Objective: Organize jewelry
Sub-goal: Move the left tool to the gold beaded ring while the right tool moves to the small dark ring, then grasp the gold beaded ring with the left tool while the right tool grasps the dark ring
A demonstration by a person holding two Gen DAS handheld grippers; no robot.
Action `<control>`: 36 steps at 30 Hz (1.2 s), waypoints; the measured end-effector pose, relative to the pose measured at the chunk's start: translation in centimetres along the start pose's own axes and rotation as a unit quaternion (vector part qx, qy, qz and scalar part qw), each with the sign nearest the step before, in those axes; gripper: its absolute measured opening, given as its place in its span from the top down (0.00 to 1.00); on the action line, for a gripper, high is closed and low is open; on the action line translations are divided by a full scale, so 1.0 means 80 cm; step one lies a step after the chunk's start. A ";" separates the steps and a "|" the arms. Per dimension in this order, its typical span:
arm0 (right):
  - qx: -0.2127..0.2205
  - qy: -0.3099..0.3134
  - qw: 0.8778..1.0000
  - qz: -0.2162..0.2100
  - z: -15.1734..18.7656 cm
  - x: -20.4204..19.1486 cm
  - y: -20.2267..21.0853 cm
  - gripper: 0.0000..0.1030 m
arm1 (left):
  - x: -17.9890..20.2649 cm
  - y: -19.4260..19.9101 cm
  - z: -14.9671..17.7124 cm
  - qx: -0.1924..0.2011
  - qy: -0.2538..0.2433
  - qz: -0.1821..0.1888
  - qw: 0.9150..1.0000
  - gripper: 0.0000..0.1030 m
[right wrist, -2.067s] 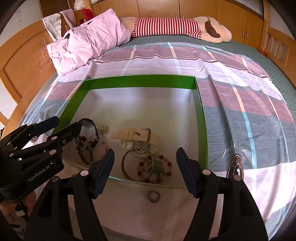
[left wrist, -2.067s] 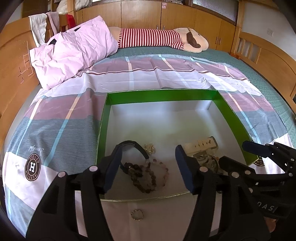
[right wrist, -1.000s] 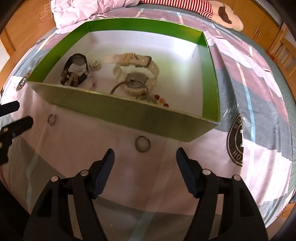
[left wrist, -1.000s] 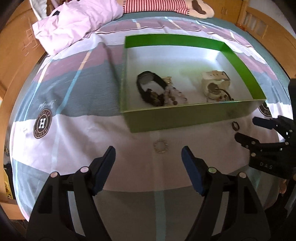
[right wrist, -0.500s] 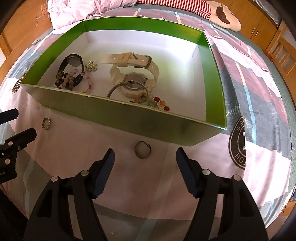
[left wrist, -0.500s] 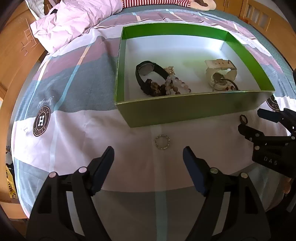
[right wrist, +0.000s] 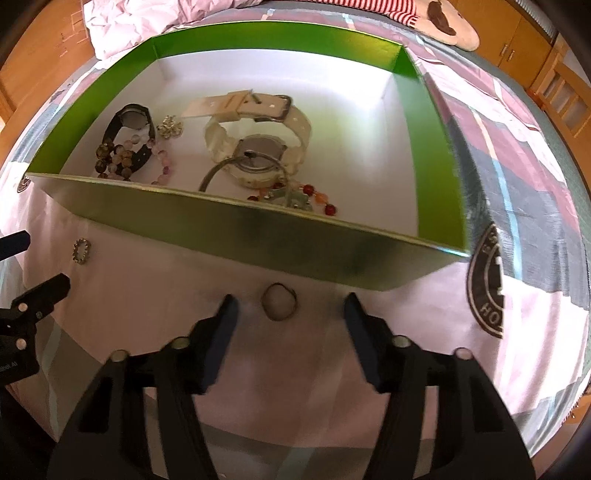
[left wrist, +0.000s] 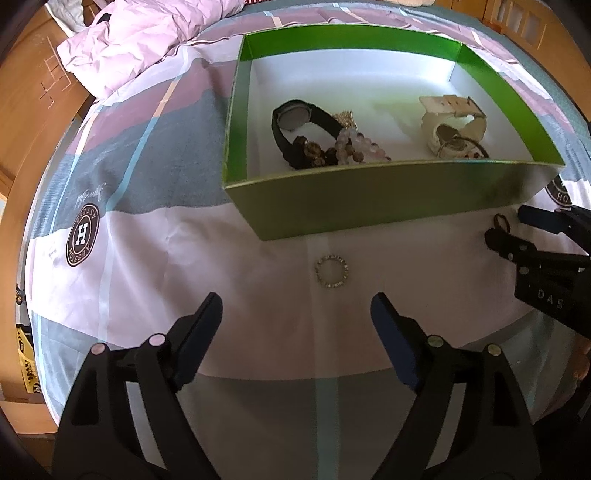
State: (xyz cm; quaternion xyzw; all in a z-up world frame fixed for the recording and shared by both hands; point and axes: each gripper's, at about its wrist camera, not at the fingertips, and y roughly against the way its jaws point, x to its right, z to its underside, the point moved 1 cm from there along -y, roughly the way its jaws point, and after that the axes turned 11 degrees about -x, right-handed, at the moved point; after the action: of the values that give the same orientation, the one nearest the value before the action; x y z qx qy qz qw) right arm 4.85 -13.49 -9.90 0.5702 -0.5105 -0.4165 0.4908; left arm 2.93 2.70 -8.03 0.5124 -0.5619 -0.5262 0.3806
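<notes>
A green box (left wrist: 388, 212) (right wrist: 240, 229) with a white floor lies on the bed and holds a black watch (left wrist: 295, 125), bead bracelets (left wrist: 351, 147) and a white watch (right wrist: 258, 147). On the sheet in front of it lies a sparkly ring (left wrist: 331, 272) (right wrist: 81, 251), just ahead of my left gripper (left wrist: 297, 314), whose jaws are opening with nothing between them. A dark ring (right wrist: 279, 301) (left wrist: 500, 221) lies between the fingertips of my right gripper (right wrist: 290, 306); its jaws are closing and the pads stand clear of the ring.
The bedsheet is plaid with round logo patches (left wrist: 82, 234) (right wrist: 487, 280). A pink pillow (left wrist: 147, 40) and a striped plush toy (right wrist: 436, 14) lie at the head of the bed. Wooden bed rails (left wrist: 33, 110) run along the sides.
Both views have closed in on the sheet in front of the box. The right gripper's jaws have narrowed around the dark ring. The left gripper's jaws have widened slightly.
</notes>
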 end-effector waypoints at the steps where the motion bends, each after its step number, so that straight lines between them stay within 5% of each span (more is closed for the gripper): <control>1: 0.003 0.003 1.000 0.001 -0.001 -0.001 0.000 0.49 | 0.001 0.000 0.000 -0.001 -0.001 -0.001 1.000 0.18; 6: -0.006 0.046 0.999 0.008 0.000 -0.022 0.002 0.79 | 0.003 -0.004 0.000 -0.005 -0.001 -0.005 1.000 0.17; 11: -0.023 0.052 0.998 0.008 0.008 -0.030 0.005 0.79 | 0.001 -0.007 -0.002 -0.007 0.001 -0.004 1.000 0.17; 15: -0.037 0.027 0.998 -0.046 0.007 -0.011 0.009 0.79 | 0.005 -0.009 -0.006 -0.004 -0.002 0.004 1.000 0.17; 17: -0.039 -0.002 0.996 -0.076 0.003 0.006 0.014 0.65 | 0.006 -0.010 -0.009 -0.003 -0.001 0.007 1.000 0.16; 20: -0.025 -0.045 0.992 -0.115 -0.001 0.035 0.026 0.59 | 0.007 -0.015 -0.015 -0.006 0.004 0.013 1.000 0.16; 27: -0.037 -0.081 0.990 -0.110 0.003 0.054 0.023 0.59 | 0.004 -0.034 -0.028 -0.021 0.027 0.045 0.998 0.16; 30: -0.047 -0.073 0.991 -0.104 0.008 0.037 0.021 0.59 | 0.000 -0.038 -0.032 -0.017 0.041 0.049 0.998 0.25; 36: -0.049 -0.070 0.992 -0.096 0.023 0.029 0.022 0.59 | -0.016 -0.034 -0.039 -0.004 0.059 0.046 0.997 0.74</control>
State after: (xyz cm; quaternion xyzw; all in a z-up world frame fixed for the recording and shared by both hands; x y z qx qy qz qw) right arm 3.09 -16.03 -8.44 0.5612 -0.4652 -0.5253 0.4390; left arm 6.67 3.54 -10.05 0.5147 -0.5595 -0.4788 0.4392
